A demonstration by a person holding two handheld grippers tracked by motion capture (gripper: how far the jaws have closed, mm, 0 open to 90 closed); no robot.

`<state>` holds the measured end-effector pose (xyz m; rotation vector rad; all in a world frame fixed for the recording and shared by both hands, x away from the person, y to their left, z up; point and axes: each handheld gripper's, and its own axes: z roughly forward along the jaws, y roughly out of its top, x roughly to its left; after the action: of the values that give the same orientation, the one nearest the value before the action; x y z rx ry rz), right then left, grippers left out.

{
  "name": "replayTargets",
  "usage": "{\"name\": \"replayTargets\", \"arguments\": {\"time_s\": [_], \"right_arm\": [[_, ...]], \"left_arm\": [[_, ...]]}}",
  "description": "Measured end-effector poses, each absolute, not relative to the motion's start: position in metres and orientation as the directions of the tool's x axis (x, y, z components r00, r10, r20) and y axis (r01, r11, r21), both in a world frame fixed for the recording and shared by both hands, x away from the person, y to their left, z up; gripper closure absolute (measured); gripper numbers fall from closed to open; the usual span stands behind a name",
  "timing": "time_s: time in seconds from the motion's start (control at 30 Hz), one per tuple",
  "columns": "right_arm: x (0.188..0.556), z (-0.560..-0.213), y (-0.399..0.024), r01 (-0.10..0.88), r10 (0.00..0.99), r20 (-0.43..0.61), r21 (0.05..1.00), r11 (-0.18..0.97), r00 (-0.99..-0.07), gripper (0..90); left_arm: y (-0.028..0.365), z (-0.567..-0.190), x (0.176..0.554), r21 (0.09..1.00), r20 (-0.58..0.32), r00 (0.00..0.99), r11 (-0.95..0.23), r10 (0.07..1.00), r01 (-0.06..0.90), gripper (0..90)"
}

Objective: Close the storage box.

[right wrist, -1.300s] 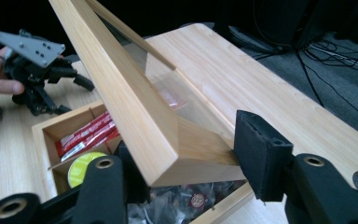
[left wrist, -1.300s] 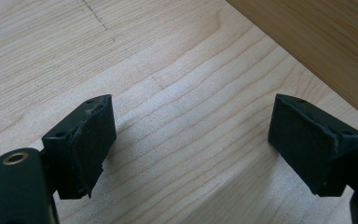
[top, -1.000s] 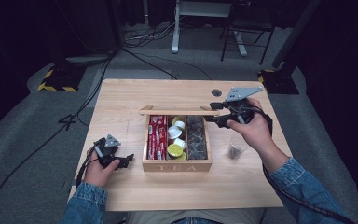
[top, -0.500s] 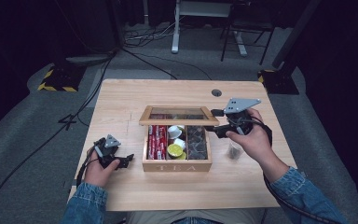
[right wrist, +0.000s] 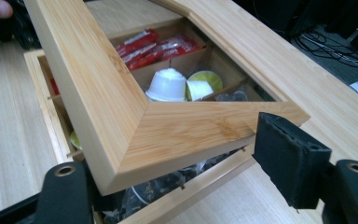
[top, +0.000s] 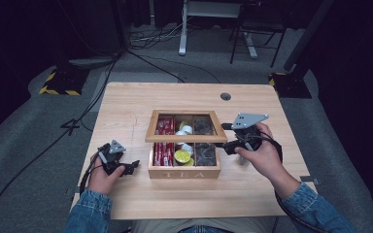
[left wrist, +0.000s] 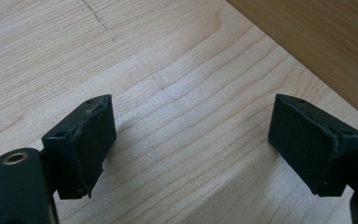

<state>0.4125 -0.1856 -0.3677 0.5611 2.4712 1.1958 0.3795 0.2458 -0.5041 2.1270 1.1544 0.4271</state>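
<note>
Lid (right wrist: 135, 126) corner between right tongs (right wrist: 182, 172)

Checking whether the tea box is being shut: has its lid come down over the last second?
Yes. The lid has swung down toward the tea box, lowered at the right gripper.

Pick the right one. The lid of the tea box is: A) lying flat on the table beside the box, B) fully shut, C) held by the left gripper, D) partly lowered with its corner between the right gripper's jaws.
D: the lid hangs tilted above the box, its corner between the right gripper jaws.
</note>
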Motion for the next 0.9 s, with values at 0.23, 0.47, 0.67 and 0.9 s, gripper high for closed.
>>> {"name": "replayTargets", "arguments": {"time_s": [0.23,0.47,0.67,0.9], "right_arm": [[0.403,-0.381,-0.183,0.168,0.471,-0.187,0.772,0.613,-0.862,28.2],[0.4,-0.388,-0.184,0.161,0.461,-0.194,0.764,0.624,-0.866,26.4],[0.396,-0.398,-0.184,0.158,0.452,-0.206,0.747,0.645,-0.868,23.3],[0.391,-0.411,-0.187,0.192,0.449,-0.164,0.74,0.645,-0.878,25.6]], "left_arm": [[0.246,-0.504,0.379,0.691,-0.029,0.556,-0.385,0.831,0.612,15.4],[0.246,-0.504,0.38,0.69,-0.024,0.558,-0.39,0.829,0.609,15.4],[0.246,-0.504,0.38,0.689,-0.023,0.557,-0.391,0.83,0.611,15.4],[0.246,-0.504,0.38,0.691,-0.026,0.554,-0.386,0.832,0.611,15.3]]}}
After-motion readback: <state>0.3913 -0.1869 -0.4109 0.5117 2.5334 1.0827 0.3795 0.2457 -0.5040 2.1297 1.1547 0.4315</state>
